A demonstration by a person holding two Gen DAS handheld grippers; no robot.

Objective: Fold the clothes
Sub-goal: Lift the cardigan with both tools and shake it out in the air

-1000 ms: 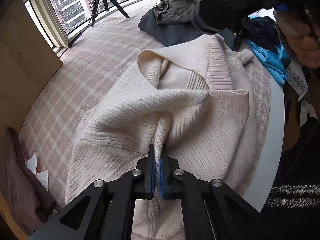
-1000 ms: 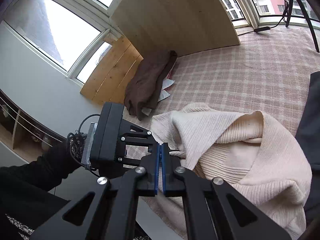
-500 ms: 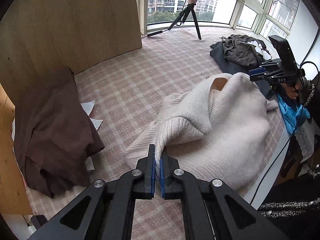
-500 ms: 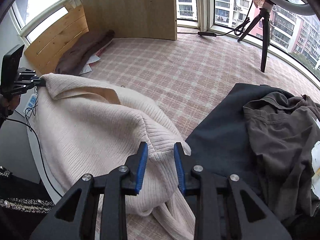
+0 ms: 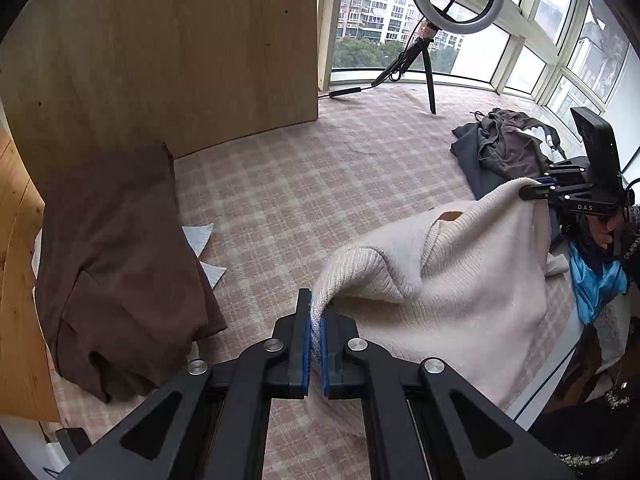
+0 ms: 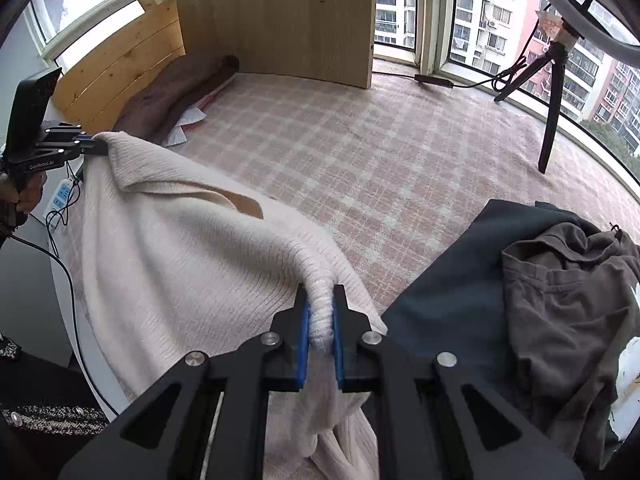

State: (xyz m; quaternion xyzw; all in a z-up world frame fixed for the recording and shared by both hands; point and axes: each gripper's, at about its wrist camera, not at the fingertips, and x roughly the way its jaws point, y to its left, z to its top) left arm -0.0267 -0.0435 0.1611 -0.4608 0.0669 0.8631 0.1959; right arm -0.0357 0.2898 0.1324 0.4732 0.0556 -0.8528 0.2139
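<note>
A cream knit sweater [image 5: 460,280] hangs stretched between the two grippers above the tabletop [image 5: 320,200], which is covered by a pink plaid cloth. The left gripper [image 5: 315,344] has its jaws nearly together, pinching a ribbed edge of the sweater between its blue pads [image 5: 306,344]. The right gripper [image 6: 320,344] has its jaws closing on a bunched fold of the same sweater, and the knit fills the narrow gap between its pads [image 6: 303,344]. Seen from the left wrist, the right gripper holds the sweater's far corner at the right edge of the view, with a hand [image 5: 604,232] on its handle. The sweater's lower part rests on the tabletop between them. A brown garment [image 5: 112,272] lies against a wooden panel [image 5: 160,52] to the left, well apart from the sweater. A dark pile of clothes [image 6: 540,300] lies just beside the sweater on the right. A ring light on a tripod [image 5: 432,32] stands by the windows
</note>
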